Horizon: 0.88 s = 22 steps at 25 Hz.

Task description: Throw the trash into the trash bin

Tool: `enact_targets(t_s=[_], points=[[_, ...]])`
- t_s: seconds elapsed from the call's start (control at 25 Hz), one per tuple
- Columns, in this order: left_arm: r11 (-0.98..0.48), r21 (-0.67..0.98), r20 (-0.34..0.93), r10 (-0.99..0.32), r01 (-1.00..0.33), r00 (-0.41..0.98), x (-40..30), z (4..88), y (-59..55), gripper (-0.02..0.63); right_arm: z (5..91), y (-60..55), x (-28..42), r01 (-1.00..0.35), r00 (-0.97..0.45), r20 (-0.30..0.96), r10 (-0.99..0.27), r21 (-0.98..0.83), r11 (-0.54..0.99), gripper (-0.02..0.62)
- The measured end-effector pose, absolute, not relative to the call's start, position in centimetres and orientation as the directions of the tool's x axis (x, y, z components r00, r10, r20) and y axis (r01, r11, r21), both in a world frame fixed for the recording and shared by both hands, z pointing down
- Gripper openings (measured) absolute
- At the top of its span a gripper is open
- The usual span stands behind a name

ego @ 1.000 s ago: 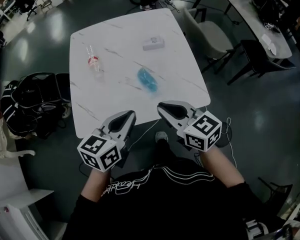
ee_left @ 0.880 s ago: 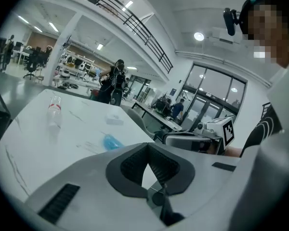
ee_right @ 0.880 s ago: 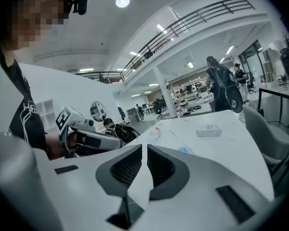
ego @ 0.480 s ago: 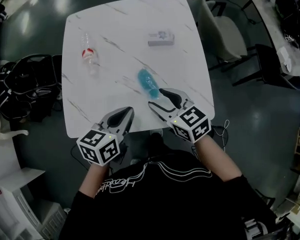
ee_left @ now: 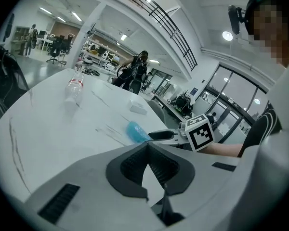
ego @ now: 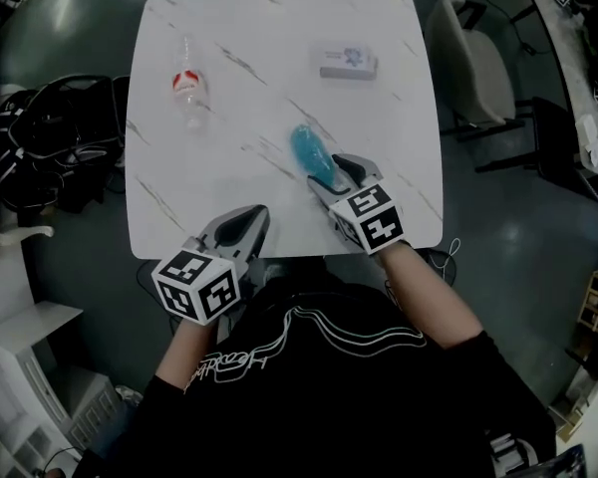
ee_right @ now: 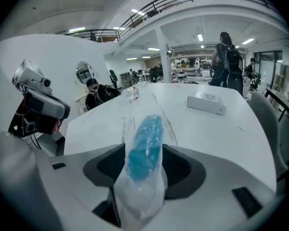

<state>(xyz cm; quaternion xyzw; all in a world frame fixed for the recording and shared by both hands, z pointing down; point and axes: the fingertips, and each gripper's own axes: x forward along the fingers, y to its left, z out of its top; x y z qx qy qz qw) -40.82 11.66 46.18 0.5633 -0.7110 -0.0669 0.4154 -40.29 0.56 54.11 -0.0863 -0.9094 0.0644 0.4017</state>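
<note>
Between jaws of R gripper (ee_right: 143, 149) lies plastic bag (ee_right: 147, 129), clear w/ blue stuff inside, crumpled. Jaws are spread wide and have just been opening. Pads stand either side of bag and don't squeeze it, so no grip. Bag rests flat on table (ego: 229, 108), long axis running away from gripper, near end deep btwn the jaws, far end past the fingertips. Head view: R gripper comes in over front-right part of table, pointing up-left in frame and tilted down, marker cube behind jaws.

L gripper (ee_left: 147, 146): jaws fully together, tips meeting, nothing btwn them, holds nothing. It hangs at front edge of table, left of R gripper, apart from bag, pointing across tabletop. Person's black top (ego: 309, 366) w/ white print fills bottom of head view.

Further out on table, which has a white marble-look top:
- Clear bottle (ego: 187, 86) w/ red label lies on its side at far-left part, well apart from bag.
- White box (ego: 347, 61) lies flat at far-right part, beyond bag.
- Bottle and box are well apart from each other.

Off table: black bags (ego: 55, 152) on floor beside left edge, beige chair (ego: 468, 63) beside right edge. R gripper view shows big open hall w/ person w/ backpack (ee_right: 227, 61) standing behind table.
</note>
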Motion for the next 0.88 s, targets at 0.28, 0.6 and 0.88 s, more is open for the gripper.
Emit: enact_targets(t_s=[0.28, 0.6, 0.88], points=[[0.348, 0.596, 0.513, -0.858, -0.723, 0.01, -41.2, 46.6, 13.6, 0.006, 54.7, 0.9, -40.6, 0.053, -0.646, 0.752, 0.134, -0.132, 0.99, 0.246], [0.313, 0.588, 0.503, -0.864, -0.746, 0.034, -42.4, 45.0, 16.4, 0.006, 53.6, 1.0, -40.5, -0.084, -0.687, 0.725, 0.049, -0.145, 0.986, 0.086], [0.269, 0.579, 0.46, -0.887, -0.77, 0.037, -42.7, 42.7, 18.3, 0.006, 48.5, 2.8, -39.4, -0.133, -0.762, 0.647, -0.007, -0.146, 0.98, 0.067]])
